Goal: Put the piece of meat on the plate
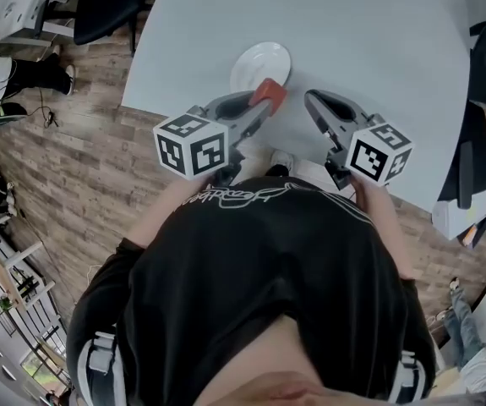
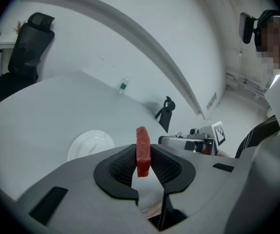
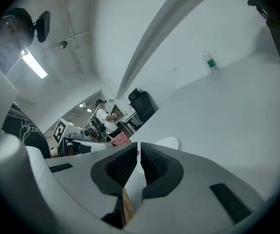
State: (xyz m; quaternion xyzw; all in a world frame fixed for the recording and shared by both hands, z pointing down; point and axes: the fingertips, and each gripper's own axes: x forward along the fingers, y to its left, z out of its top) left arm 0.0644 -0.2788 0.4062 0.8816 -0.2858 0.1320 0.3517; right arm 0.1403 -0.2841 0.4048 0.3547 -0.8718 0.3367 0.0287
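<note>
Red meat (image 2: pixel 142 150) sits edgewise, clamped in the left gripper's (image 1: pixel 268 98) jaws, by the near rim of the plate (image 1: pixel 258 62) on the table (image 1: pixel 378 41). Centre it over the plate, lower it, then release. The right gripper (image 3: pixel 138 165), jaws nearly together and empty, should keep clear.

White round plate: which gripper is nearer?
Left. The left gripper, holding the red piece of meat, is at the white plate's near edge; the right gripper stands apart, to its right.
</note>
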